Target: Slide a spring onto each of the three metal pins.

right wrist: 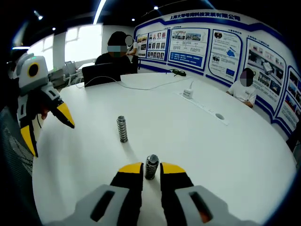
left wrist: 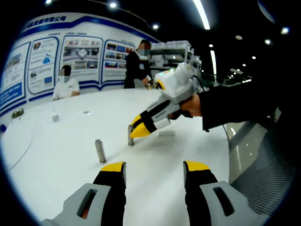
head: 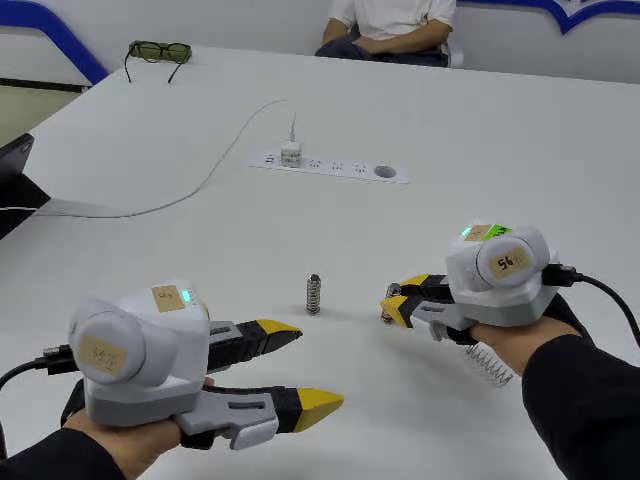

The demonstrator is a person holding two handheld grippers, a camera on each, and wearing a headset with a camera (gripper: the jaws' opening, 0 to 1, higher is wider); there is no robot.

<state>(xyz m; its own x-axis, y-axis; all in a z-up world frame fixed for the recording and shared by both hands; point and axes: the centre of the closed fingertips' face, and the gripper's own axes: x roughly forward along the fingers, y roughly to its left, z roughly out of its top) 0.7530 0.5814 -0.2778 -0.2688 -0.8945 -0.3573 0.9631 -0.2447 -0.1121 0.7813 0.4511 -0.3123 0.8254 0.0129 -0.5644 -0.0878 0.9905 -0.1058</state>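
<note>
L gripper [head: 305, 368] sat low at the near-left of the table [head: 430, 120]. Its jaws were wide apart w/ nothing between them, yellow tips pointing toward the middle. R gripper [head: 398, 298] was at near-right, tips down at table level. Its jaws were drawn in tight on either side of a gripped spring [right wrist: 151, 165] that stood upright on the table. In the right gripper view the coil sat squarely btwn the two tips, touching both as far as could be told.

A second, upright spring [head: 314, 293] stood on its own approx. midway btwn the two grippers, apart from both. Whether a pin ran inside either coil couldn't be told. A loose spring [head: 490, 365] lay on its side on the table, just beside the hand [head: 515, 340] holding the R gripper.

Further back were a white power strip [head: 325, 166] w/ a charger [head: 291, 152] plugged in and a thin cable [head: 215, 170] trailing off left. Glasses [head: 158, 50] lay near the far-left edge, and a person [head: 390, 25] sat at the far side.
</note>
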